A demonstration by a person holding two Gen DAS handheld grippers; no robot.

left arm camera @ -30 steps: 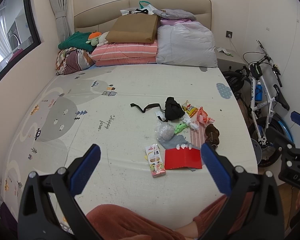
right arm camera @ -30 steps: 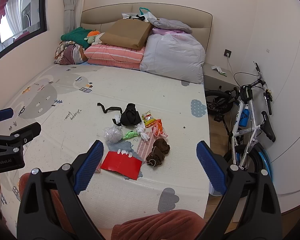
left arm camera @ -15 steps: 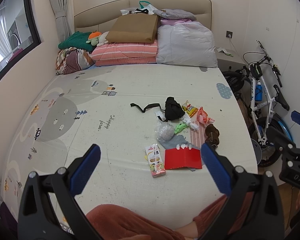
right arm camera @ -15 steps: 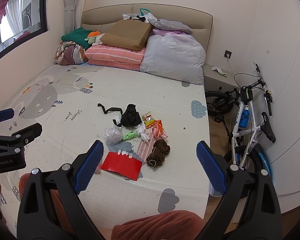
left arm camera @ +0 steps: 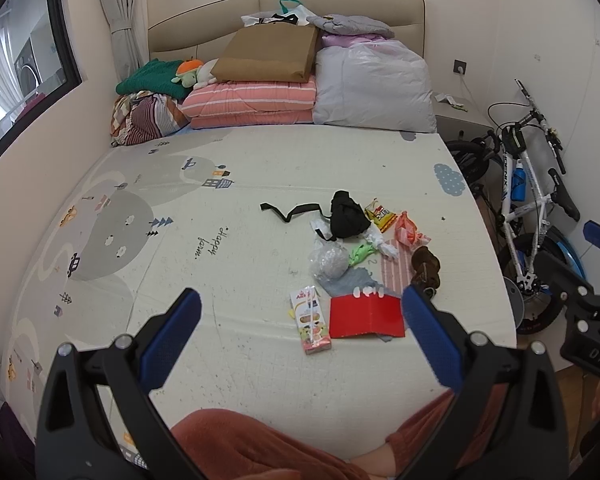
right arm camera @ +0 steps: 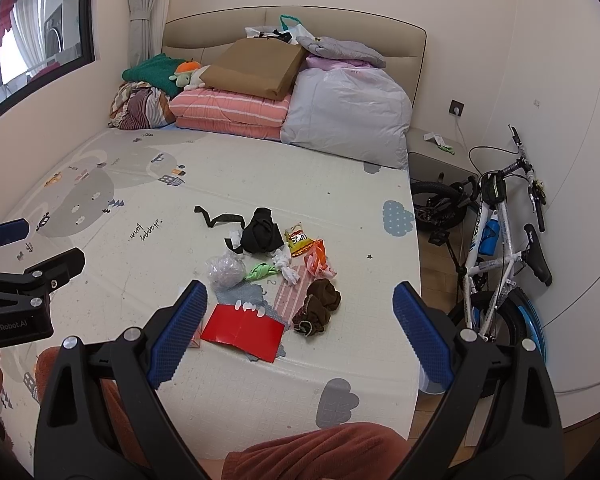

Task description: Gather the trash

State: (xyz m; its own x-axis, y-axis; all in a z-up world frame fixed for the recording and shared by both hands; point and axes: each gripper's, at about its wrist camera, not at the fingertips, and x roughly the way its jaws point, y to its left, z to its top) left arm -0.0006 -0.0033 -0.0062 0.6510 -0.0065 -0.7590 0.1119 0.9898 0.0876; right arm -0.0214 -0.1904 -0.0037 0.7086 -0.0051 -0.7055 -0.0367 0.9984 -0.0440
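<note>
A cluster of trash lies on the play mat point(left arm camera: 220, 200): a pink drink carton point(left arm camera: 311, 322), a red card point(left arm camera: 366, 317) point(right arm camera: 242, 330), a crumpled clear wrap point(left arm camera: 329, 262) point(right arm camera: 225, 270), a green scrap point(left arm camera: 360, 253), white tissue point(left arm camera: 380, 241), a yellow snack bag point(left arm camera: 380, 216) point(right arm camera: 297, 241), an orange wrapper point(left arm camera: 407, 230), a black cloth with strap point(left arm camera: 346, 216) point(right arm camera: 262, 232) and a brown clump point(left arm camera: 426, 266) point(right arm camera: 318, 306). My left gripper point(left arm camera: 300, 328) is open and empty, hovering short of the carton. My right gripper point(right arm camera: 300, 330) is open and empty above the red card's near side.
Folded bedding, a brown box point(left arm camera: 268, 54) and a grey pillow point(left arm camera: 372, 88) are stacked at the headboard. A white bicycle point(right arm camera: 500, 248) leans by the wall right of the mat. A nightstand point(right arm camera: 436, 154) stands behind it. The person's rust-red knees point(left arm camera: 260, 448) are at the bottom.
</note>
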